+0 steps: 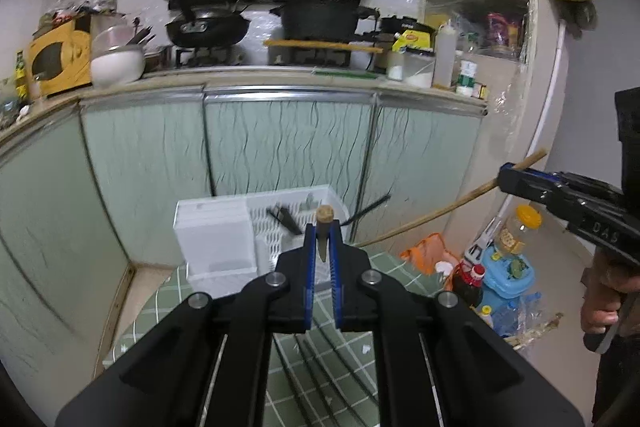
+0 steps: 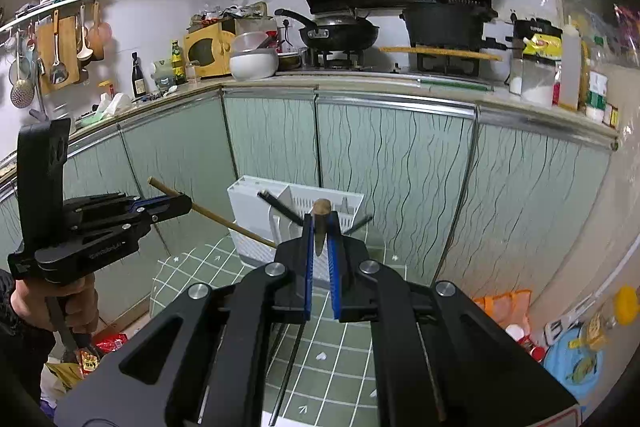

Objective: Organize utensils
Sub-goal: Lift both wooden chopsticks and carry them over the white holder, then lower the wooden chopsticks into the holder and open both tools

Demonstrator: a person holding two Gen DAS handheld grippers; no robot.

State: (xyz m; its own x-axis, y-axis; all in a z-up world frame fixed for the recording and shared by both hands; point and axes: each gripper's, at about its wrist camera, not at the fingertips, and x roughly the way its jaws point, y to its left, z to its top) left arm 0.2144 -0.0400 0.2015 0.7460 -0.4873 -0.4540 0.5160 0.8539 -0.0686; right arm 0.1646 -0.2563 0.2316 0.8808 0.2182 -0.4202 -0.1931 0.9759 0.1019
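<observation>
Left gripper (image 1: 323,233) and right gripper (image 2: 321,227) each clamped on a wooden chopstick (image 1: 323,227), above green checked tablecloth (image 1: 320,347), white utensil holder (image 1: 256,227) beyond, pale-green cabinets (image 1: 288,143) and stove counter (image 1: 280,73) behind.

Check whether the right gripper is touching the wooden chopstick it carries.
Touching. In the left wrist view the right gripper is clamped on the wooden chopstick, which passes between its closed fingers and sticks out on both sides.
</observation>
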